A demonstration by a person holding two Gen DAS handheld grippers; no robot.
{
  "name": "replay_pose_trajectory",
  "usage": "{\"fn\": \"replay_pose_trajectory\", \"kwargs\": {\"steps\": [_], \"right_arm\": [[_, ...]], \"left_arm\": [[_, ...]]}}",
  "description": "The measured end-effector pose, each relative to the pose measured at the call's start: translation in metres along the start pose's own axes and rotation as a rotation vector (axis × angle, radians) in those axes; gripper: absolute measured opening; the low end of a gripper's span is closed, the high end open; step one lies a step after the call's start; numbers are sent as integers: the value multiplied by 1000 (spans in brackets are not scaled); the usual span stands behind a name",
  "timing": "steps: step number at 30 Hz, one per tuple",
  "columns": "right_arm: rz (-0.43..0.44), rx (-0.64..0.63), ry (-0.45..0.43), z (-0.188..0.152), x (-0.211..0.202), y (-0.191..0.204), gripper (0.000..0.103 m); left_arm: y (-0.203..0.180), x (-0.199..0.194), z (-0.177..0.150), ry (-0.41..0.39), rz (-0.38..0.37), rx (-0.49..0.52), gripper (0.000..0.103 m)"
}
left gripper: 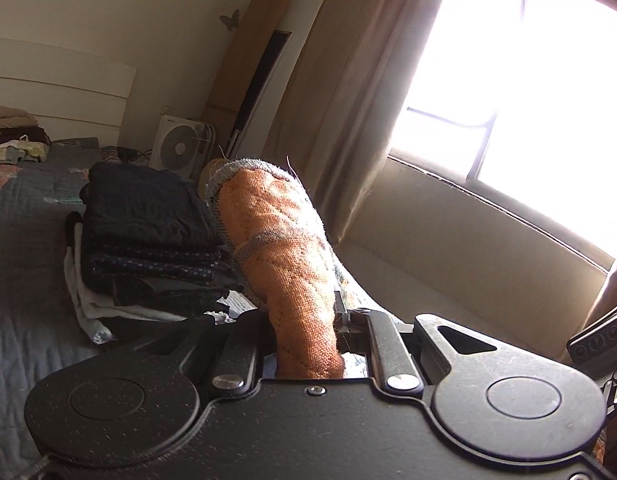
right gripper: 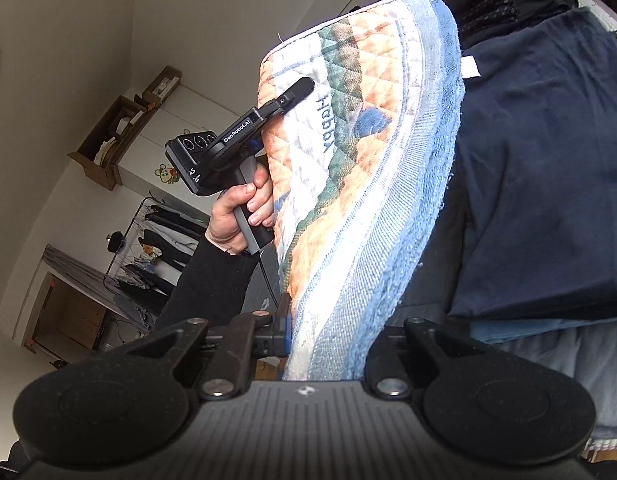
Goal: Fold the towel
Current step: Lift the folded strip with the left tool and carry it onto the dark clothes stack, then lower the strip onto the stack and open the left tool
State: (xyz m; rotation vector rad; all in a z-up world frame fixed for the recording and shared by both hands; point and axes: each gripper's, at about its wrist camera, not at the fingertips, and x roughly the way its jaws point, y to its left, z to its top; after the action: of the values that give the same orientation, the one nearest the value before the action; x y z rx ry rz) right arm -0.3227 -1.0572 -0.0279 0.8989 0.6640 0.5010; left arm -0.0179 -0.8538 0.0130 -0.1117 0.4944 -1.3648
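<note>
The towel is quilted, with orange, green and blue patches and a blue terry edge. It hangs stretched in the air between both grippers. My right gripper is shut on its near edge. A hand holds my left gripper, which is clamped on the towel's far edge. In the left wrist view the towel's orange side rises from my left gripper, shut on it; the fingertips are hidden by the cloth.
A pile of folded dark clothes sits on the grey quilted bed, just beyond the towel; its navy top piece shows on the right. A white fan, a beige curtain and a bright window lie behind.
</note>
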Motion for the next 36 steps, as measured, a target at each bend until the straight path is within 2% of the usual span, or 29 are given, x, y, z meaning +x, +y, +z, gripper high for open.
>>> {"fn": "replay_pose_trajectory", "kwargs": {"steps": [6,13,19,21,24,26,28,29,30,32,34,36], "right_arm": [[-57,0,-26,24,-26,-35,12],[-106,70,-20,37,-20,-87,12],[-134,122,32,37,-18,-131,15],[-159,160,44,31,-19,-147,19],[-140,180,41,22,-27,-156,23],[-151,167,31,17,-39,-153,32],[-175,159,13,12,-54,-150,40],[-191,157,1,9,-63,-147,46],[-209,154,-12,7,-73,-144,49],[-254,130,-33,1,-91,-135,63],[-290,94,-64,0,-109,-125,65],[-314,46,-106,1,-122,-109,67]], "left_arm": [[2,74,-7,54,-36,-1,14],[38,123,-28,104,-44,-46,14],[72,141,-50,145,-25,-97,14],[84,143,-59,157,-22,-122,14],[96,142,-69,162,-37,-165,17],[101,137,-69,165,-45,-193,19],[98,128,-62,167,-6,-186,30],[97,124,-56,160,38,-178,50],[96,119,-49,152,82,-170,65],[97,95,-39,99,132,-155,67],[97,66,-31,36,170,-188,67],[87,45,-26,-11,117,-224,67]]}}
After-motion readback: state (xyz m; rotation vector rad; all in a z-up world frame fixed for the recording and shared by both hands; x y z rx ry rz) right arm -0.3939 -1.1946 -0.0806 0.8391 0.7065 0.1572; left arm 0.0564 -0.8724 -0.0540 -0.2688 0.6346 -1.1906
